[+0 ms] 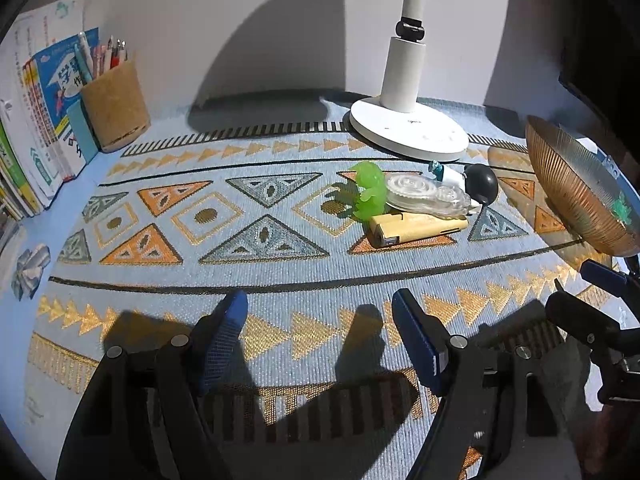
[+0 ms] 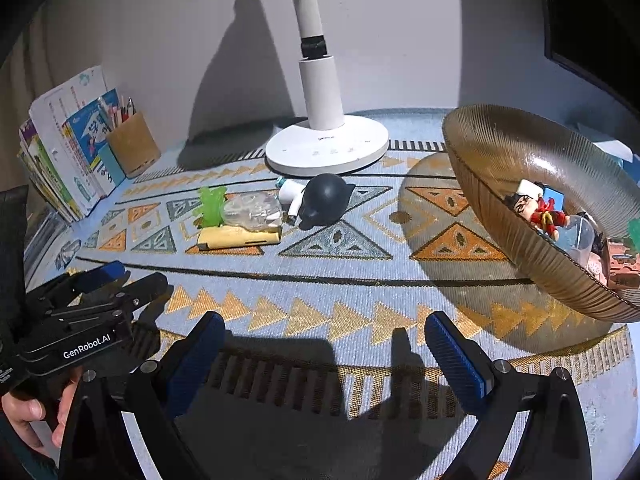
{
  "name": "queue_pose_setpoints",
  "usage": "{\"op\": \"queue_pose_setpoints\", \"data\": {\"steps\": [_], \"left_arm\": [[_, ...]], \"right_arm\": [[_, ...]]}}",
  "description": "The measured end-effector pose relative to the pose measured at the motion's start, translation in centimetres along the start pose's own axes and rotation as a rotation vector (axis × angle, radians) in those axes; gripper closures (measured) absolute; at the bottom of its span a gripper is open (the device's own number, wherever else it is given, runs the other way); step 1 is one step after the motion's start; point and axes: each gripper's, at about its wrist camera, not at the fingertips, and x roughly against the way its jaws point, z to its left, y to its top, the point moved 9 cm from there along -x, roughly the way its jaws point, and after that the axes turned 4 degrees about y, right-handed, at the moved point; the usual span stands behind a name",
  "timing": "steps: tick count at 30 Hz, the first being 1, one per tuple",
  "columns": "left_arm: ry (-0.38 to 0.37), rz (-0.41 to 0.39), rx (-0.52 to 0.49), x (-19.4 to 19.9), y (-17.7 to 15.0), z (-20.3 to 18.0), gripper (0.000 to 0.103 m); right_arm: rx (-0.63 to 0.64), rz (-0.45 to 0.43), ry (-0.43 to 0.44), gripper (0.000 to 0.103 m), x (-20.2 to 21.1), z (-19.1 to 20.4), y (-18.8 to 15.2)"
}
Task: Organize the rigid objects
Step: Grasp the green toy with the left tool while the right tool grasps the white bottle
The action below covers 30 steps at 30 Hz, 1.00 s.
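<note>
Both tongs spread, empty: left tongs, right tongs. Toy cluster at 11 o'clock, lamp base just behind. Bowl at 2 o'clock. Bare bench between.

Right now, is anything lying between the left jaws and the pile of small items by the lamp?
No. In the left wrist view, only bare patterned cloth lies between the left gripper and the pile.

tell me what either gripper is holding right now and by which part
Nothing is held. The left gripper and the right gripper both stand open over the patterned cloth, with only cloth between their fingers.
</note>
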Motion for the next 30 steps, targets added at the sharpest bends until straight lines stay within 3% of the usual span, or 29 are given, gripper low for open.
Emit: {"op": "queue_pose_setpoints", "data": {"steps": [3, 6, 9, 13, 26, 28, 30], "left_arm": [[-0.074, 0.044, 0.025, 0.0, 1.2, -0.1, 0.03], [-0.114, 0.034, 0.001, 0.5, 3.9, -0.7, 0.03], [-0.096, 0.014, -0.038, -0.2, 6.1, -1.7, 0.031], [-0.094, 0.041, -0.051, -2.8, 7.1, -2.8, 0.047], [-0.15, 0.034, 0.002, -5.6, 7.7, -3.3, 0.056], [-0.173, 0.025, 0.0, -5.5, 7.7, -3.6, 0.069], [-0.182, 0.018, -0.005, -5.3, 7.7, -3.9, 0.073]], "right_arm": [[-0.065, 0.045, 0.087, 0.013, -0.5, 0.2, 0.5], [-0.143, 0.084, 0.173, 0.024, -1.5, 0.7, 2.2], [-0.165, 0.068, 0.136, 0.029, -2.8, 0.7, 4.9], [-0.225, 0.069, 0.109, 0.039, -5.1, -0.2, 6.8], [-0.239, 0.085, 0.078, 0.047, -8.6, -2.3, 7.7], [-0.222, 0.086, 0.08, 0.053, -8.7, -2.0, 7.8], [-0.208, 0.092, 0.086, 0.058, -8.7, -1.6, 7.7]]}}
